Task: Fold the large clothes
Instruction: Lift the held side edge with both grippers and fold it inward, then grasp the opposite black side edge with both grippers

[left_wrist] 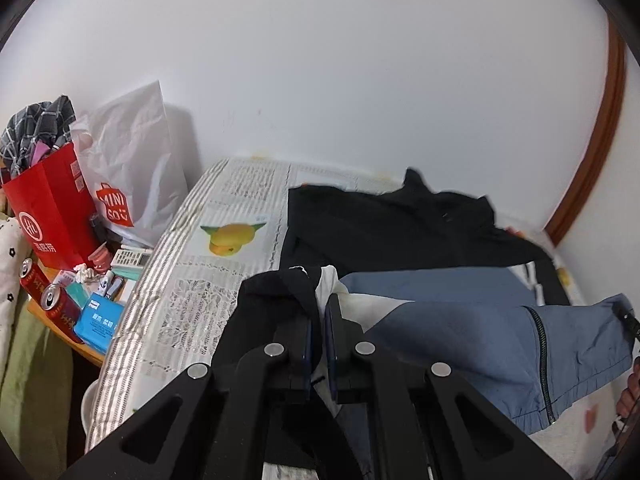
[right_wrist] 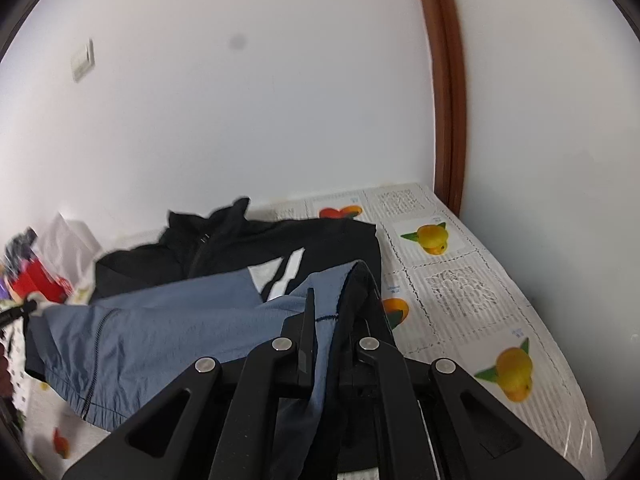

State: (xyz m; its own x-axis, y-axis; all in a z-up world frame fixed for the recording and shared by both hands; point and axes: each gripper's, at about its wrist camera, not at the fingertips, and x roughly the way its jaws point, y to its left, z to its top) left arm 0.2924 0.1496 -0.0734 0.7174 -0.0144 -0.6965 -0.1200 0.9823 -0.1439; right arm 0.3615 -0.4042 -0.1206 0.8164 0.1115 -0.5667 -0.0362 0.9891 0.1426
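white walls [right_wrist: 240, 120] close in a table [left_wrist: 192, 280] covered by a lace-patterned plastic cloth [right_wrist: 460, 292] printed with yellow and orange fruit; a brown wooden frame [right_wrist: 444, 80] runs up the wall by the table's far right corner. on the table lies the jacket [left_wrist: 460, 332], a large zip-up piece in thin, slightly crinkled fabric: black across the shoulders and collar toward the far edge, dusty blue over the lower half, with white panels and white stripes between the two colours. a dark zipper runs through the blue part. its blue half is lifted and draped across the middle of the table, while the black half lies flat near the wall.

the left gripper [left_wrist: 322, 328] has its fingers nearly together, pinching black and white cloth of the jacket near the table's left edge. the right gripper [right_wrist: 332, 320] is likewise closed down on a blue fold with a black edge, toward the right side of the table.

beside the table's left edge sits a lower wooden stand crowded with things: a white plastic bag [left_wrist: 132, 168] reading "miniso" on an orange logo, a red paper bag [left_wrist: 52, 208] marked "hl" in a circle with checked cloth stuffed inside, two red cans [left_wrist: 52, 300], a blue tissue pack [left_wrist: 98, 324] with chinese writing too small to read, and a white remote [left_wrist: 130, 258]. a wall switch [right_wrist: 83, 60] shows in the right wrist view.
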